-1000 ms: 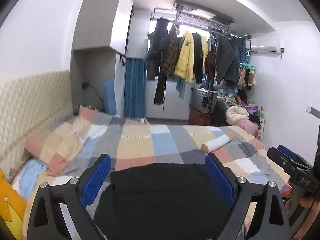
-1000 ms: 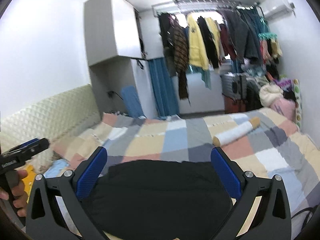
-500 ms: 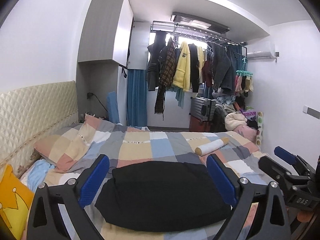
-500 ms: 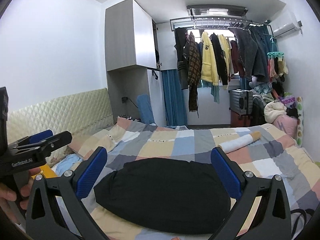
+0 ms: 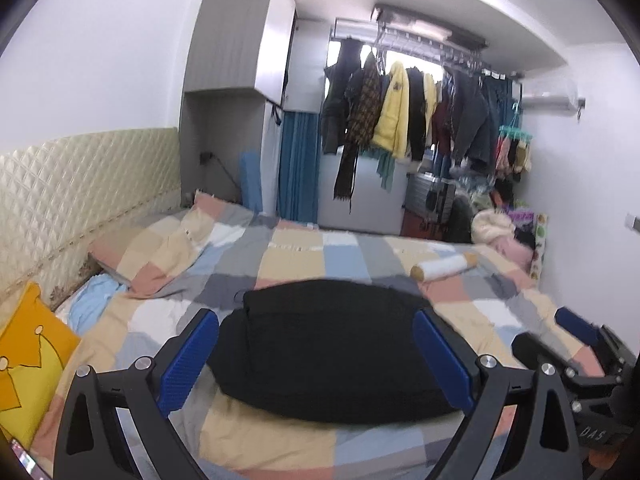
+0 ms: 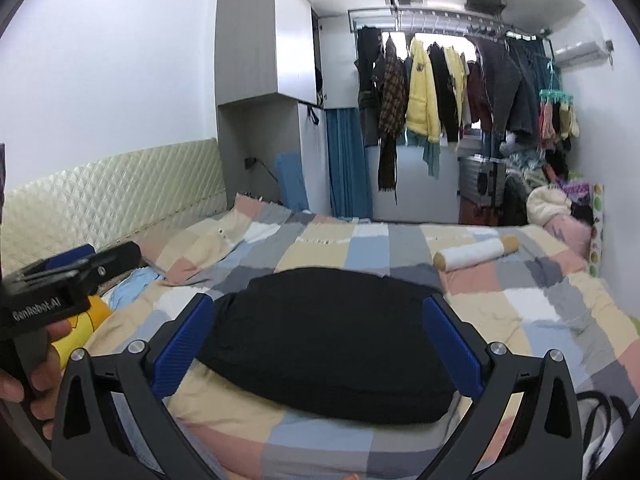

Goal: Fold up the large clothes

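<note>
— One black garment (image 5: 332, 344), lower centre of both views, lying on the checked bedspread (image 5: 304, 252) as a compact folded block. Folding looks finished, or nearly; its edges appear squared, nothing trailing.

— Grippers?

— Left gripper (image 5: 316, 356): jaws spread wide, empty, held above the block. Right gripper (image 6: 320, 348): same, parted and holding nothing. Neither touches the cloth.

— Surroundings?

— White roll (image 6: 476, 254), right of centre, well apart from the garment. Yellow cushion (image 5: 28, 364), lower left. Checked pillow (image 5: 160, 248), left of centre. Hanging clothes rack (image 6: 452, 92), upper right. Nothing obstructs.

— Left to do?

— Perhaps a last smoothing; I judge little else.
</note>
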The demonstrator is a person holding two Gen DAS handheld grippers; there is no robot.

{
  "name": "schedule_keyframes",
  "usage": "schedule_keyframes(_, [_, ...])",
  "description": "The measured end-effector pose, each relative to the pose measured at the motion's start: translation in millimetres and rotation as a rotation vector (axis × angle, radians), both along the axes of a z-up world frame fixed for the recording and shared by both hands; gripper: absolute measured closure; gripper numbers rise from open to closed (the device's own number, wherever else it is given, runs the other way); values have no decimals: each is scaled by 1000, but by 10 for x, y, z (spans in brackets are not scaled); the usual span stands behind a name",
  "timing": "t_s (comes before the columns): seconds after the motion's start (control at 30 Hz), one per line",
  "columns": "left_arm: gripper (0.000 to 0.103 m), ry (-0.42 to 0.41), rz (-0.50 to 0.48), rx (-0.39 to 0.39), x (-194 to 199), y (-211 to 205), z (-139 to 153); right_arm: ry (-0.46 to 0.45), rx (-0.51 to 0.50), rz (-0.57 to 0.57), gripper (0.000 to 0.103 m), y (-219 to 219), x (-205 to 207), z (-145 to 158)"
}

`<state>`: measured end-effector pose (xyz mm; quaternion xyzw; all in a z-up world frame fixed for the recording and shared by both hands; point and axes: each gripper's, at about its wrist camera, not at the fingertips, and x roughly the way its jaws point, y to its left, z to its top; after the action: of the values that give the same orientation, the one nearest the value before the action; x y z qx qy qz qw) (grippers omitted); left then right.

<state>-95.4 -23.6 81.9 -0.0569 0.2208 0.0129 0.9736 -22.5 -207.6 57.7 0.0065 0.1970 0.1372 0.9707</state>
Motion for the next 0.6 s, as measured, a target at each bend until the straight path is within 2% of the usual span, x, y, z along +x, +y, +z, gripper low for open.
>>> schedule_keyframes(0.1, [5,15,20,29,32,12,-112,23,-13,-16,0,23,32,-102])
schedule_keyframes(0.33, [5,59,-10,28,119,54,-337,91,-19,-31,0,-31,87,-291])
schedule_keyframes(0.6, [5,103,-16,7,269,29,-497,125,-27,-78,0,-98,185,-444])
